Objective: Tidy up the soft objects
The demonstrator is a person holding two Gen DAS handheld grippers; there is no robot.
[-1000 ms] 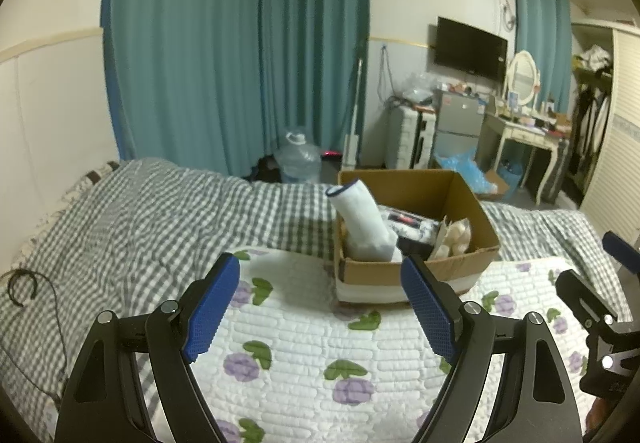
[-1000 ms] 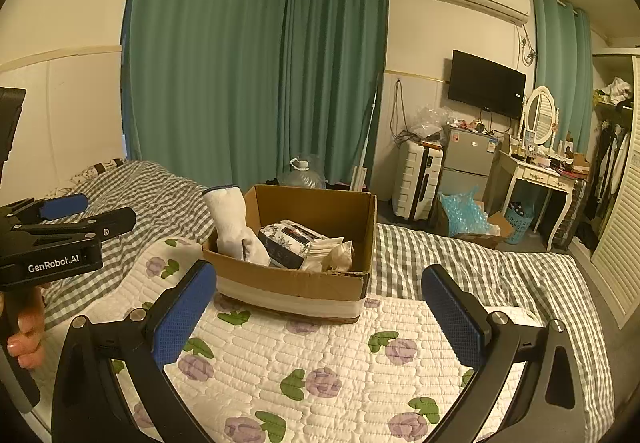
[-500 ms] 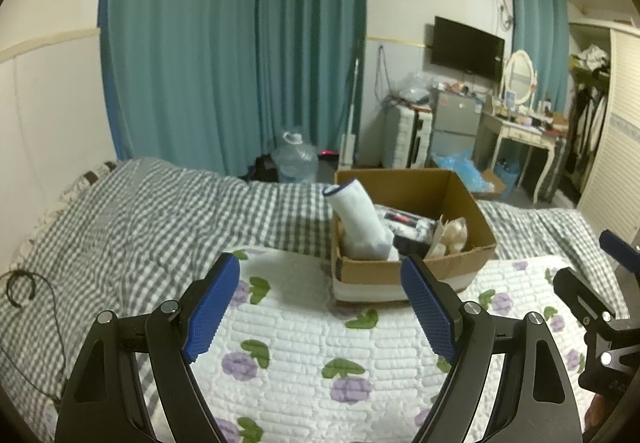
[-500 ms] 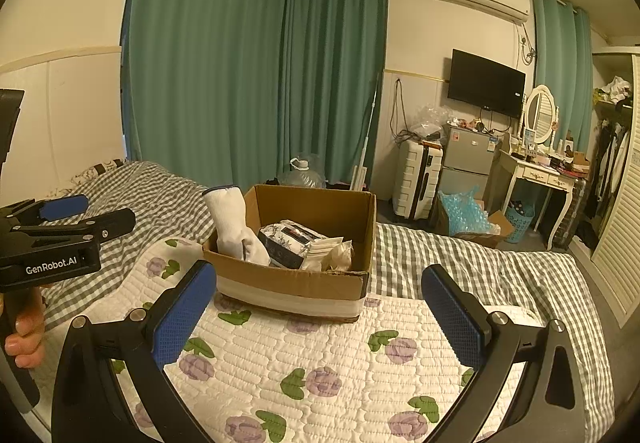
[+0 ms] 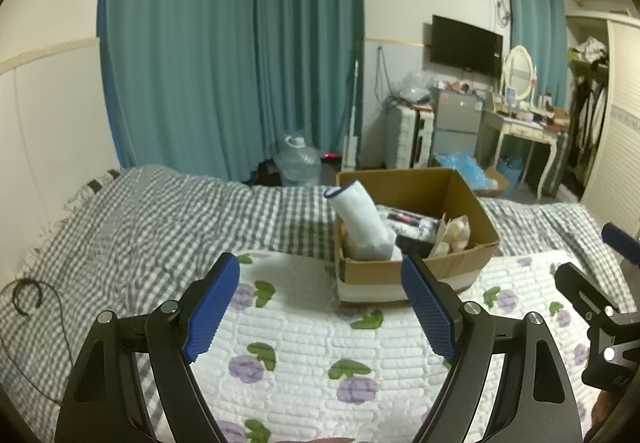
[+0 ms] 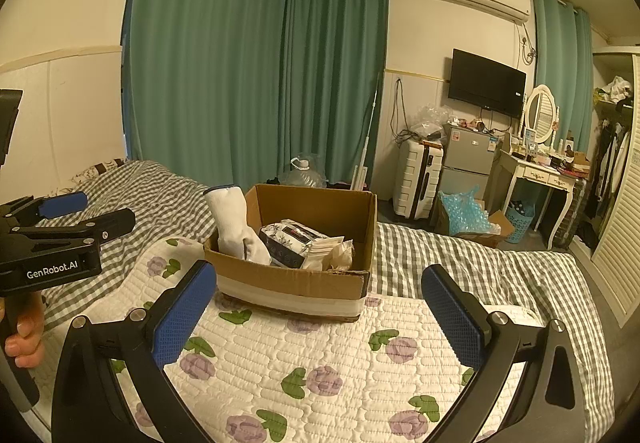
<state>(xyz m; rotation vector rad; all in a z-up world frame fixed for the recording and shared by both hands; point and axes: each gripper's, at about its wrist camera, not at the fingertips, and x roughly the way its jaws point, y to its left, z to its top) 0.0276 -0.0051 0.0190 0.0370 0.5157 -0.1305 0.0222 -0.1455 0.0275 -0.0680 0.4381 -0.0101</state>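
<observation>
Both claws hang released and empty: left gripper (image 5: pixel 320 307), right gripper (image 6: pixel 320 319). Ahead of them sits the box (image 6: pixel 292 283) holding a glove (image 6: pixel 236 227).

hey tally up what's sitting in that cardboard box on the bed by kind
White glove, standing at the box's left end: 1
Dark patterned packet: 1
Cream crumpled bundle: 1
Total visible in the cardboard box: 3; anything beneath them is hidden.
</observation>
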